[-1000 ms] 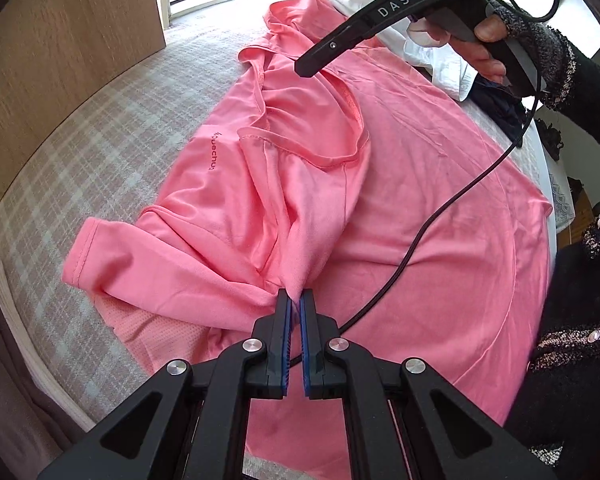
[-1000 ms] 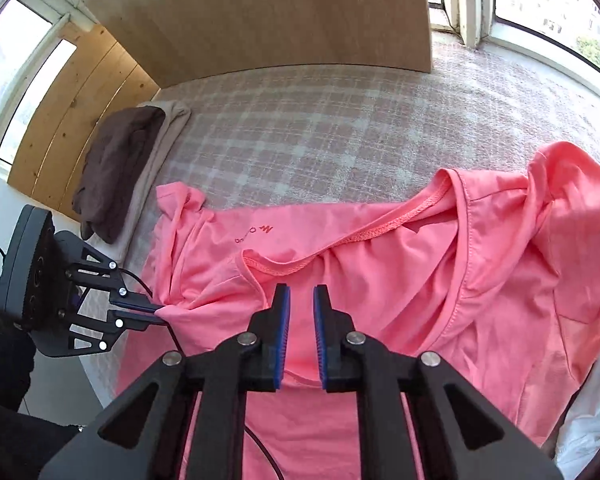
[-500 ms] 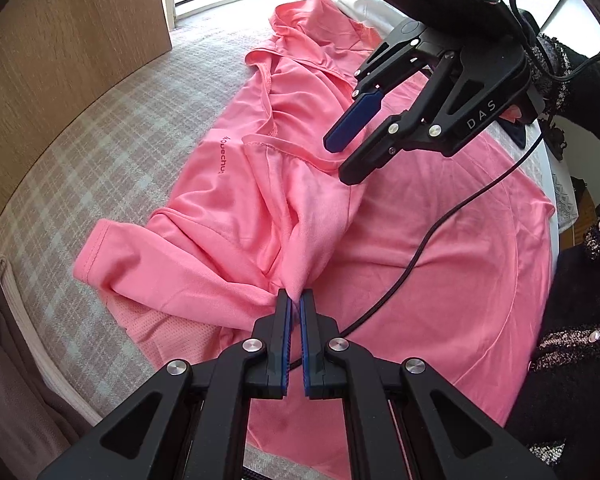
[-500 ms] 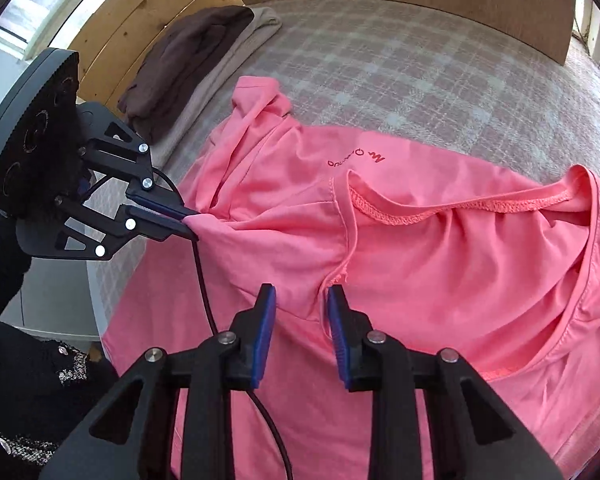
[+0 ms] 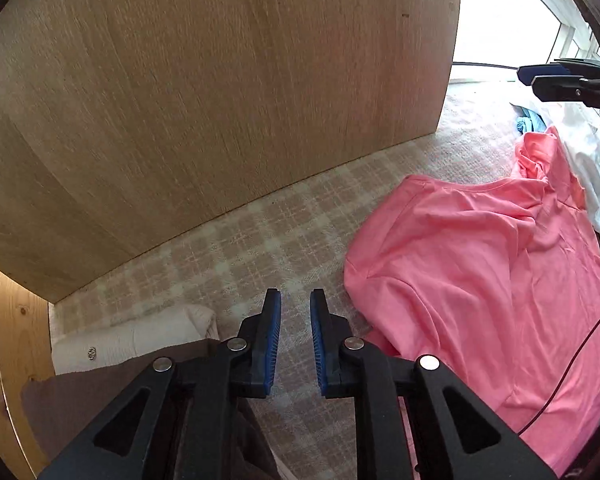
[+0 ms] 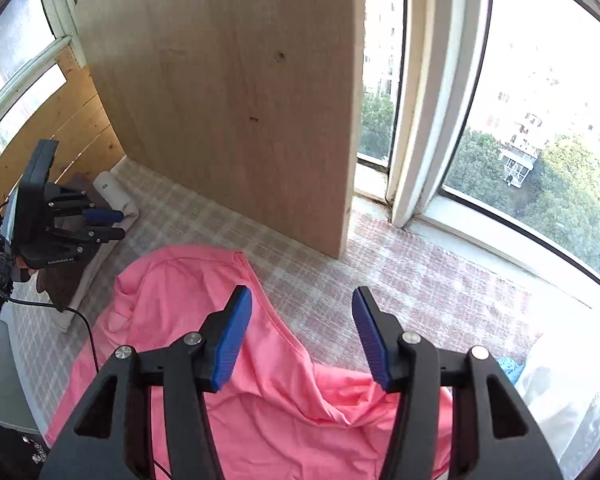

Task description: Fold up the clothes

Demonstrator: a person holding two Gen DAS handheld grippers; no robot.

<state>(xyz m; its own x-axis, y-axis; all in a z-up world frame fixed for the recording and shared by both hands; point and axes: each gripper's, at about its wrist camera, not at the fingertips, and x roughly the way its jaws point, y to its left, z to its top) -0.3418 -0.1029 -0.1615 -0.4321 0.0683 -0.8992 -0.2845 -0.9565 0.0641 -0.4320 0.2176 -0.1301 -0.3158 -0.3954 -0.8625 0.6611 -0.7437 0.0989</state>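
Roughly mid-fold. The pink T-shirt (image 5: 492, 280) lay on the checked bedcover (image 5: 260, 248), one part turned over on itself, its near edge still rumpled in the right wrist view. Left gripper (image 5: 295, 346): jaws opening, blue pads apart, nothing between them, only bedcover below. Right gripper (image 6: 302, 340): jaws opening wide, no cloth pinched, poised above the shirt's curved edge. Neither tool touched the garment.

Judgement: the step in hand looked like a release and a reach for new hold points. To do it well, each gripper should take a single clean edge, not a bunched layer, and the pair should move together so the fold line stays straight. The black cable (image 6: 88, 332) lay across the shirt; best kept clear of the fold. A brown folded garment (image 5: 100, 396) and a cream one (image 5: 140, 336) lay at the wooden panel's (image 5: 220, 100) foot.
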